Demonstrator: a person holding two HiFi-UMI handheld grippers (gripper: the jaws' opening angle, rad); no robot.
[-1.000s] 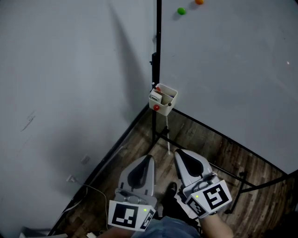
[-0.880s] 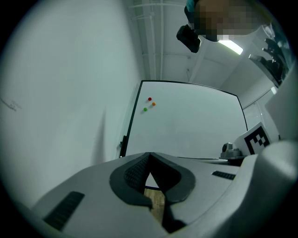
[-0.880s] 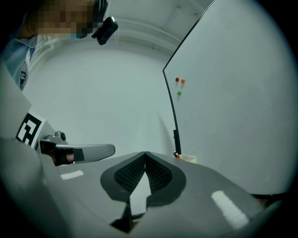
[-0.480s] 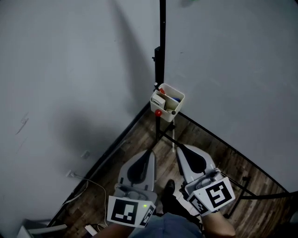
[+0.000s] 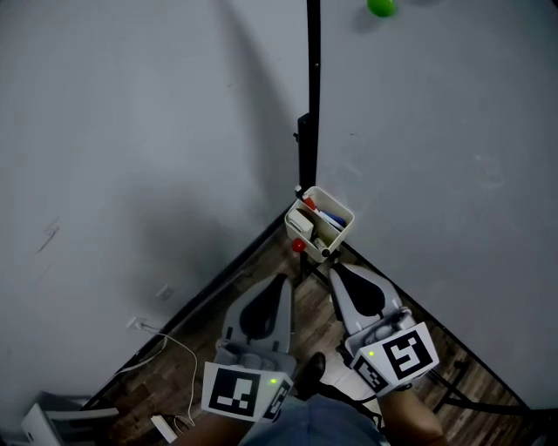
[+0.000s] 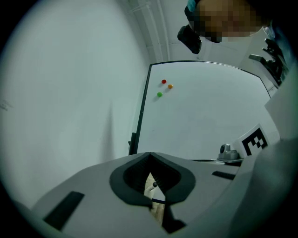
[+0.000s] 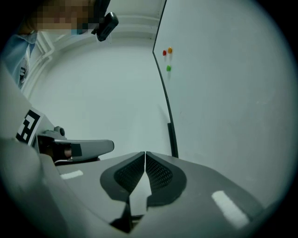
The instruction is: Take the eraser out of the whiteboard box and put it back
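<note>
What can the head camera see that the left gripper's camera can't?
Only the head view looks down into the box, and shows the wooden floor and a white cable. Only the left gripper view shows the red magnet and the orange magnet. Both show the whiteboard, its black edge and the green magnet.

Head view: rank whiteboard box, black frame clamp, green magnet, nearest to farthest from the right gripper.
1. whiteboard box, just ahead of the right gripper
2. black frame clamp, higher up
3. green magnet, at the top
</note>
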